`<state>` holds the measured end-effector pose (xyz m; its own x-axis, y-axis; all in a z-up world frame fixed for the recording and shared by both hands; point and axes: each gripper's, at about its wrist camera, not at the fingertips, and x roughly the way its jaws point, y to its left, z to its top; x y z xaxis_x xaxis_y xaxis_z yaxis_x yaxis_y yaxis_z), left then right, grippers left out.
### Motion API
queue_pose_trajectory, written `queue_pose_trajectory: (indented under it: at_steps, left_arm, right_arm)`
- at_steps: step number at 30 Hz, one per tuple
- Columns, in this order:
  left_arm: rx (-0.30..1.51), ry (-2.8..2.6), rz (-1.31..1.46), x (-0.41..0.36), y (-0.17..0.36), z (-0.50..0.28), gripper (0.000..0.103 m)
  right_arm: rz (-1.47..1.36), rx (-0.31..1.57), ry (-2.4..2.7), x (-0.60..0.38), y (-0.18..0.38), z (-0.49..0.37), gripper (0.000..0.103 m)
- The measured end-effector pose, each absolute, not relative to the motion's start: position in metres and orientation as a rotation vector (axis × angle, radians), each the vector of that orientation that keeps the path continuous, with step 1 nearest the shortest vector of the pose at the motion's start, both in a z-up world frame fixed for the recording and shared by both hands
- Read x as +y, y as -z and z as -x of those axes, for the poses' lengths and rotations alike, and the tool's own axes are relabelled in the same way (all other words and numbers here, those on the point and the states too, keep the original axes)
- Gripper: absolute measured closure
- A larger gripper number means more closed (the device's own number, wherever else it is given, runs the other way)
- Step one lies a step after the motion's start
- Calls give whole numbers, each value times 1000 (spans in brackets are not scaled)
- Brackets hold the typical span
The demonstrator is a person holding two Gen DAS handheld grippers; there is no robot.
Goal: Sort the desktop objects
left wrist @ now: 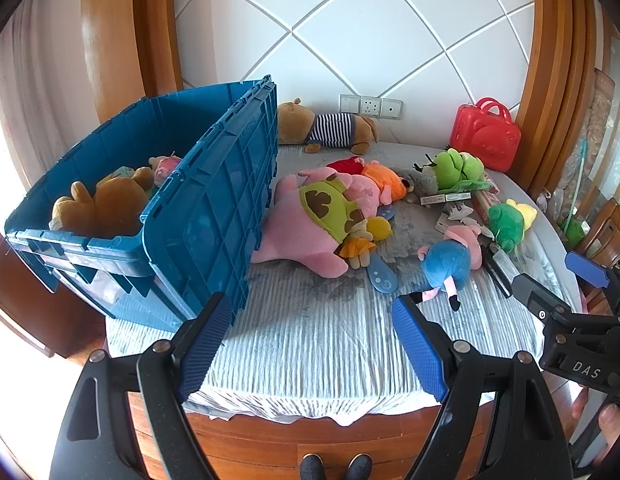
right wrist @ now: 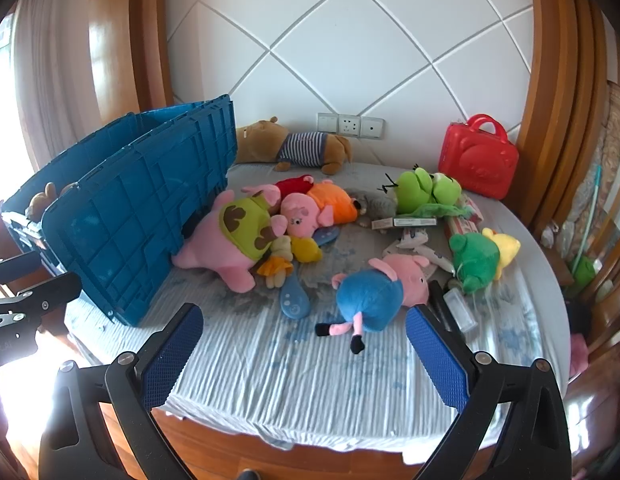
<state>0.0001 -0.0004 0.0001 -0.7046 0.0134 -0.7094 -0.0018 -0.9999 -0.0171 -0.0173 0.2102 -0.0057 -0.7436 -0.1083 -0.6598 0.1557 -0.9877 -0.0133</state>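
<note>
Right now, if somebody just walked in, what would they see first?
Probably the big blue bin standing open on the left of the table, with a brown teddy already inside. Next, the pile of plush toys beside it, led by the large pink starfish. At the back right, a bright red case leans against the wall.

Wall sockets [right wrist: 350,125], wood door frame [right wrist: 549,92], curtain [right wrist: 50,60] behind.
</note>
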Motion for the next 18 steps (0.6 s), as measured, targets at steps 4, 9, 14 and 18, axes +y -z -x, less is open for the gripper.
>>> queue_pose_trajectory:
  at_steps: [4,9,14,18]
  left_arm:
    - [-18,-2894,1202,-2,0,0,20]
    - [-13,-2895,1201,-2,0,-2,20]
    - [-17,-2896,1203,1,3,0,20]
    - [-13,-2901,1206,1,3,0,20]
  right_arm:
    - [-1056,101,2806,210,6,17,0]
    - [-1056,100,2805,210,6,18,0]
    - [-1056,99,2804,210,7,18,0]
    - [-1057,99,2803,211,5,17,0]
